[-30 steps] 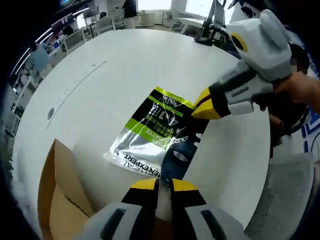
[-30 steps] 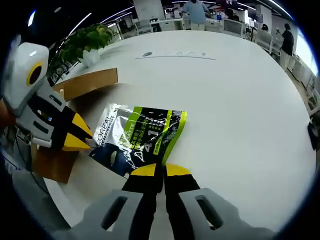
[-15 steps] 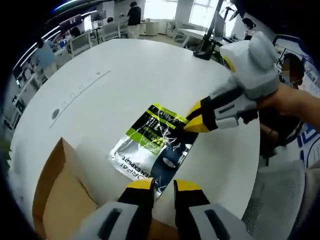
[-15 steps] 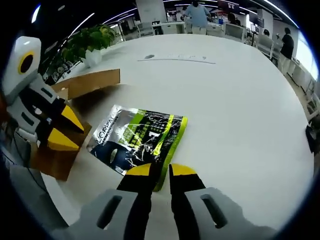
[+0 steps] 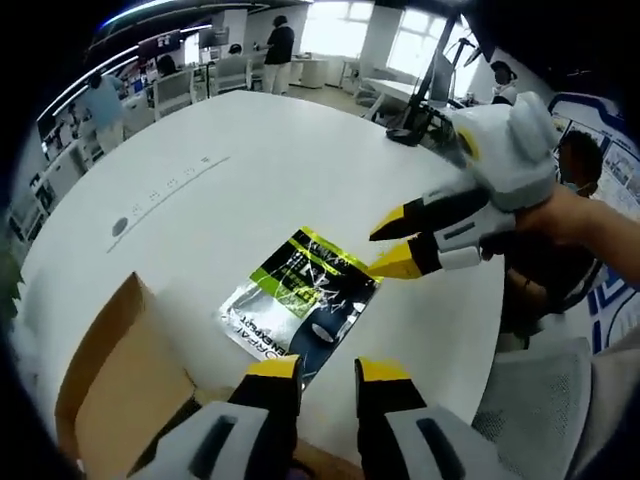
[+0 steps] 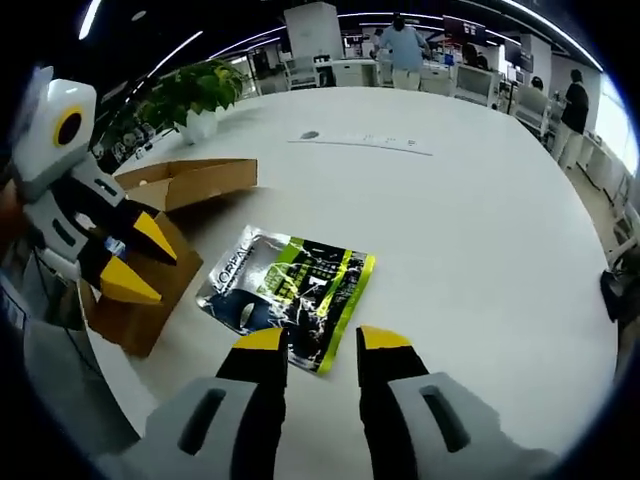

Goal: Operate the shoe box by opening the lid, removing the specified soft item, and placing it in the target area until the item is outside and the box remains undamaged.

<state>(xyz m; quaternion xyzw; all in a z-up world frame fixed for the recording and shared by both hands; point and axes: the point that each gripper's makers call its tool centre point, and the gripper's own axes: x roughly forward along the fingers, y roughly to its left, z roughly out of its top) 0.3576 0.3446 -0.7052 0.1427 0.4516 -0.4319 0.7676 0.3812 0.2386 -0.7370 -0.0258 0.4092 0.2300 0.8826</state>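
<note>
Soft item: the foil pouch (image 5: 300, 303) (image 6: 288, 292), black, silver and lime green, lies flat on the white desk (image 5: 240, 180) (image 6: 480, 220), outside the box and touched by neither claw.
Shoe box: the brown cardboard box (image 5: 120, 390) (image 6: 150, 265) sits open just beside the pouch, its lid (image 6: 190, 180) standing up along the far side; it looks undamaged.
Left claw: the left claw (image 5: 325, 368) (image 6: 135, 262) has its yellow tips apart and holds nothing, poised above the near end of the pouch.
Right claw: the right claw (image 6: 323, 338) (image 5: 392, 246) is likewise spread and empty, off the pouch's far edge.
Task state: judged from how things lie, the item is out and set down, so little seems left but to draw clear.
Risk: a low pass of the left claw could knock the box wall or the raised lid and crease it; a tip catching the pouch's edge could drag it toward the desk's rim.
Hard to make out: the box interior is cut off in the left gripper view, so I cannot say whether anything else is inside; no marked target area is visible.
</note>
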